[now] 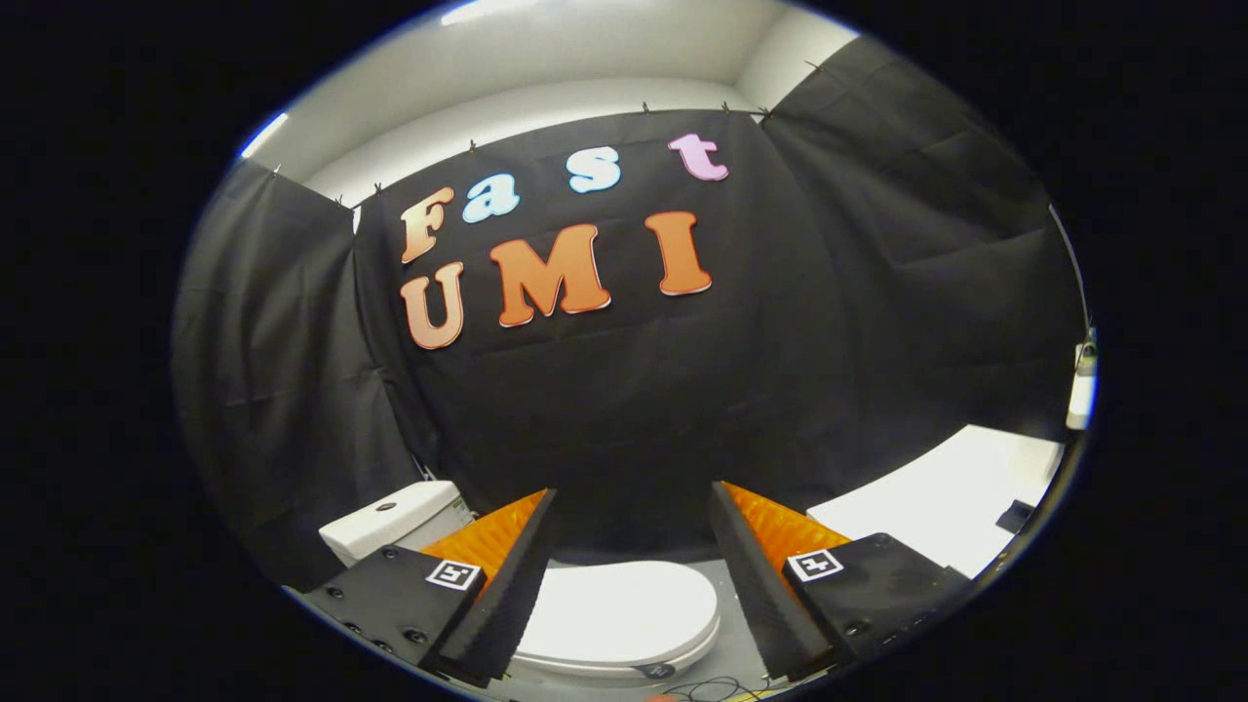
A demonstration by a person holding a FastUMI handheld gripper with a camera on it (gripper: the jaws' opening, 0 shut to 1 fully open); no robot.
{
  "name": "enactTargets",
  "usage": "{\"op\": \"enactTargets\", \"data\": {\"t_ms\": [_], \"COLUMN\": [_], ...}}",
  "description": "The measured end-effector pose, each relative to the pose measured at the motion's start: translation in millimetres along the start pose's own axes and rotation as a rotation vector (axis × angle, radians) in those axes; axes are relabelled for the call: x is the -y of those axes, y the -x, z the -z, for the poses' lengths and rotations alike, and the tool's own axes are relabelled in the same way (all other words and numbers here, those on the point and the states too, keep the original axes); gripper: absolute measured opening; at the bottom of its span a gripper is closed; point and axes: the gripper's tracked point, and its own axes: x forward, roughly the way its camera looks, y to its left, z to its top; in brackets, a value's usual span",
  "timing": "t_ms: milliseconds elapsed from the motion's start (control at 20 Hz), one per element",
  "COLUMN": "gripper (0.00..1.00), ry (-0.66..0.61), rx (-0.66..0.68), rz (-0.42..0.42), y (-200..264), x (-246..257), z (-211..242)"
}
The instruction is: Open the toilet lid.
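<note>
Gripper [632, 585] fingers spread wide, holding nothing. Lid [624, 614] lies shut flat on the bowl, seen between the fingers, well below them. Tank [390, 522] at its hinge end. Prob. stiff, smooth plastic, light, slippery (hinged at tank side), so take its free front rim.

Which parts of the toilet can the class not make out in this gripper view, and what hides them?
- Lid: its left side sits behind a finger of the open gripper.
- Lid's near rim: cut off at the view's edge.
- Tank: partly behind the gripper's body.
- Bowl: under the closed lid.
</note>
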Motion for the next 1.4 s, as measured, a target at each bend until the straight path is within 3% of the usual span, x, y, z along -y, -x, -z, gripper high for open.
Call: {"op": "enactTargets", "data": {"t_ms": [350, 850, 1400], "gripper": [0.99, 0.99, 0.99], "ry": [-0.050, -0.217, -0.541], "rx": [-0.185, -0.470, -0.674], "rz": [0.055, 0.119, 0.166], "y": [-22.2, -42.9, -49.3], "x": [33.1, 65.1, 78.2], "z": [123.7, 295.9, 408.1]}}
